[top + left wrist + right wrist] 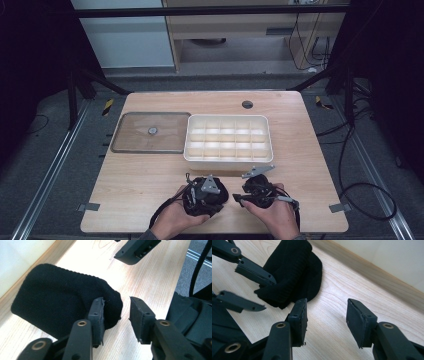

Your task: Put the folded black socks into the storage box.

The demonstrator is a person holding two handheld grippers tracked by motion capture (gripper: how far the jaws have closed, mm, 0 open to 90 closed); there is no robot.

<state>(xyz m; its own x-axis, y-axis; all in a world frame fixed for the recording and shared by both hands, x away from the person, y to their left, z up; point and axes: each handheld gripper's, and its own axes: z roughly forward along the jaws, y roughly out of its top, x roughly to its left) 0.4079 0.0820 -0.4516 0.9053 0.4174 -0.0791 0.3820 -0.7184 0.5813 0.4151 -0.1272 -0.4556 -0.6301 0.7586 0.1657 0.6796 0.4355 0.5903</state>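
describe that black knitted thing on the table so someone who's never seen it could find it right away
Start at the white compartment tray in the middle of the wooden table. On the bare wood just in front of it lies a black knitted cloth, folded into a soft bundle. It is the one soft item there, beside the hard left gripper.

Light wood-grain bench [140, 180], rounded corners, dark round grommet hole [247, 104] near the far edge. On it: flat clear lid [150, 132] with a small round knob, far-left area, lying flat. Just beside it on its right, white compartment tray [228, 141], a grid of small cells, its near wall facing the person. Black knit cloth [62, 300], folded into a soft bundle, lies on the bare wood close to the tray's near wall, at the near-centre of the bench; also in the right gripper view [294, 272].
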